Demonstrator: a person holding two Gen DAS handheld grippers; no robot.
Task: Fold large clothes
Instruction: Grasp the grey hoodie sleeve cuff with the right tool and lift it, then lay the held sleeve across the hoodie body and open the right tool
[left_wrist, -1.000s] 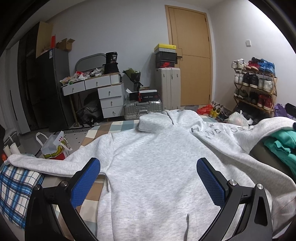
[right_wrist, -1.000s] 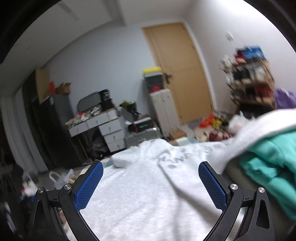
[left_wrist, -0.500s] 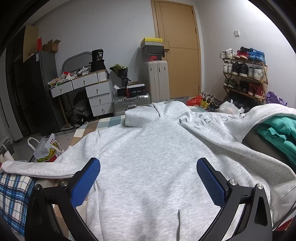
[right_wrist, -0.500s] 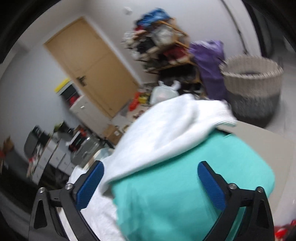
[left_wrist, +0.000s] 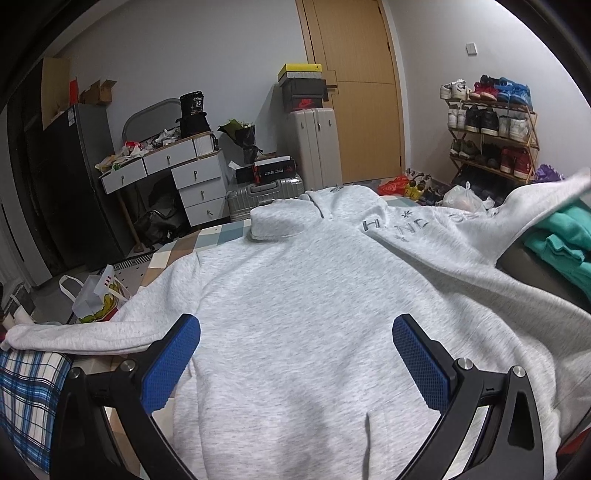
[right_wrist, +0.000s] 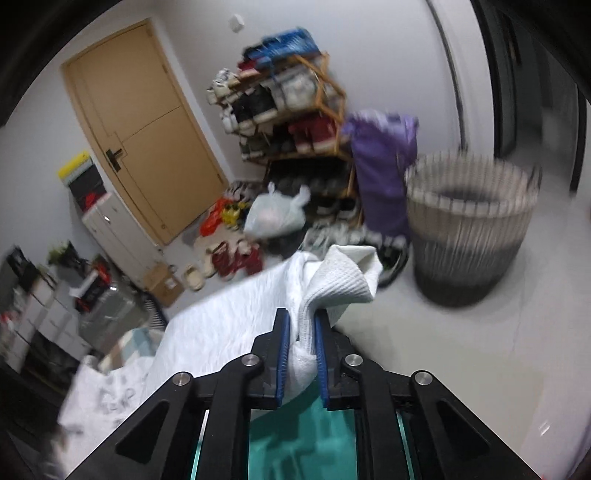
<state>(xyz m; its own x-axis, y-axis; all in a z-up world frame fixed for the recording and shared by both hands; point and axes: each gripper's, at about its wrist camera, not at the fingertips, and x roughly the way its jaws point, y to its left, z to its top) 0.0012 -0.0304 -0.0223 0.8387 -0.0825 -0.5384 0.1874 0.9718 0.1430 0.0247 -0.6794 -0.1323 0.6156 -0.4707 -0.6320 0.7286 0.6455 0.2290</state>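
Hoodie (left_wrist: 314, 295) lengthwise, hood far (flat)

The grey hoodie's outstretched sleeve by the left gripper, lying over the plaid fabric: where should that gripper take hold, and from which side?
Grip the cuff end of the free sleeve, coming from above and left with the left gripper: it lies flat, thin and unobstructed. The right gripper is closing on the other cuff.

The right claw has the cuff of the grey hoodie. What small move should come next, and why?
Probably carry the cuff inward, over the hoodie chest. The right claw is closing with the cuff between its pads, and that sleeve lies out over the green clothes. The left claw hangs open above the body, holding nothing.
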